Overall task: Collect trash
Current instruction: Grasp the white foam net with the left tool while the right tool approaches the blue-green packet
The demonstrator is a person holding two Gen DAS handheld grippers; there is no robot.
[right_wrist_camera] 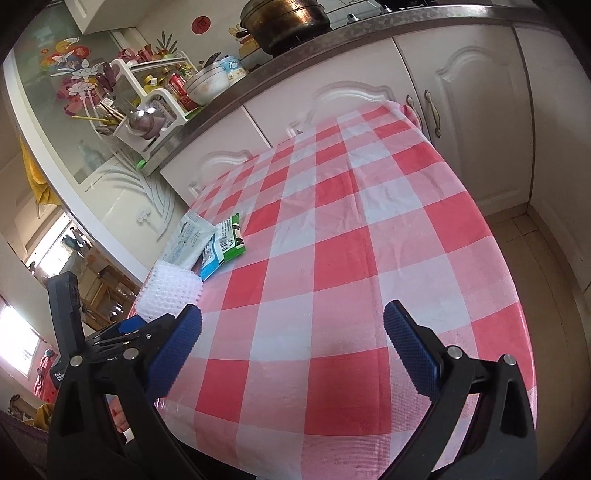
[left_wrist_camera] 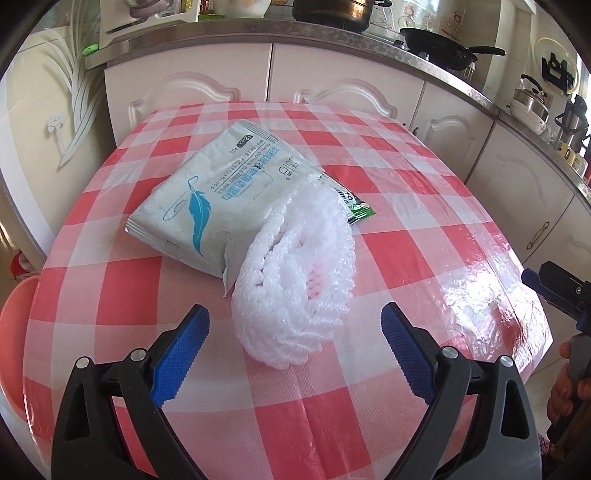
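From my left wrist camera, my left gripper (left_wrist_camera: 293,325) is spread wide, its blue pads (left_wrist_camera: 181,350) apart and holding nothing. It hangs low over the near edge of the table (left_wrist_camera: 424,177) with its red and white check cloth. Right ahead of it, partly between the fingertips, lies a roll of white foam net (left_wrist_camera: 299,269). Beyond the net and a little to the left lies a pale wipes pack (left_wrist_camera: 221,192) with a blue feather on it, touching the net's far side. A small green wrapper (left_wrist_camera: 360,208) sticks out past the net, ahead and to the right, partly hidden under it. Far to the right, off the table's edge, I see my right gripper (left_wrist_camera: 554,291) side-on and a few fingers (left_wrist_camera: 565,384) on its handle. Low on the left, beside the table, is the rim of a pink bucket (left_wrist_camera: 16,325).

From my right wrist camera, my right gripper (right_wrist_camera: 293,325) is also wide open and empty, over bare cloth at the near edge of the table (right_wrist_camera: 369,221). The trash sits well off to the left and ahead: the net (right_wrist_camera: 170,291) nearest, just past my left fingertip, then the pack (right_wrist_camera: 188,240) and the wrapper (right_wrist_camera: 231,238) beyond it, all touching or overlapping. My left gripper (right_wrist_camera: 122,328) shows at the left edge, just behind the net. Cabinets (right_wrist_camera: 461,92) stand past the table's far end, with a dark pot (right_wrist_camera: 284,22) on the counter above.
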